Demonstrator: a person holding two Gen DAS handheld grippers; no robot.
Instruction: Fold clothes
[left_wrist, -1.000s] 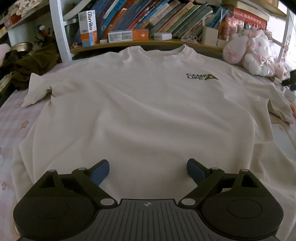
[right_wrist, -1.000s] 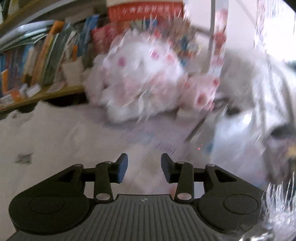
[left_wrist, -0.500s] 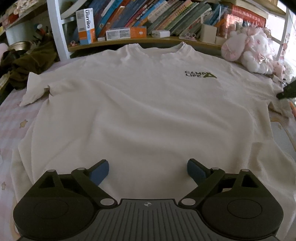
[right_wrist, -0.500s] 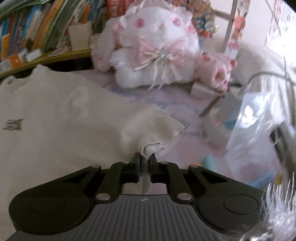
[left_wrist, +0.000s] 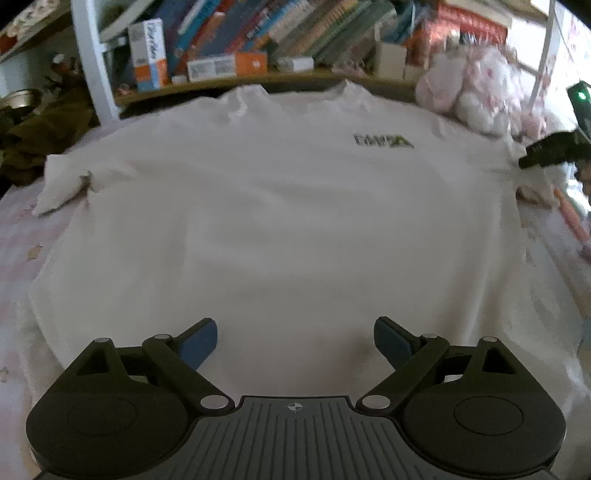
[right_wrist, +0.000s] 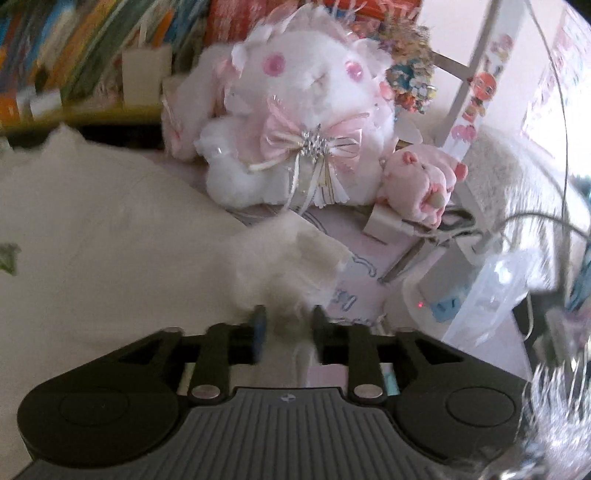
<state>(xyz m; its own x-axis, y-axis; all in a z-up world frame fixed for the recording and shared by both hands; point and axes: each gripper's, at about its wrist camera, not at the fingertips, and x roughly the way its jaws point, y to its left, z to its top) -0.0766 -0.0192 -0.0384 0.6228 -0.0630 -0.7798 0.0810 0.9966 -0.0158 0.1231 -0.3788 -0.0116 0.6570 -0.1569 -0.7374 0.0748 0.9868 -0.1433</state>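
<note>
a wooden bookshelf (left_wrist: 280, 75) crammed with leaning books runs along the far side; a white upright post (left_wrist: 94, 62) stands at its left end; below the shelf spreads a pale pink patterned bedsheet (left_wrist: 18, 236); to its right, bright daylight washes a pale wall (right_wrist: 517, 55).

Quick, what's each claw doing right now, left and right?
Left claw: open, empty, over the shirt.
Right claw: opening, with the shirt's sleeve between its jaws.
</note>
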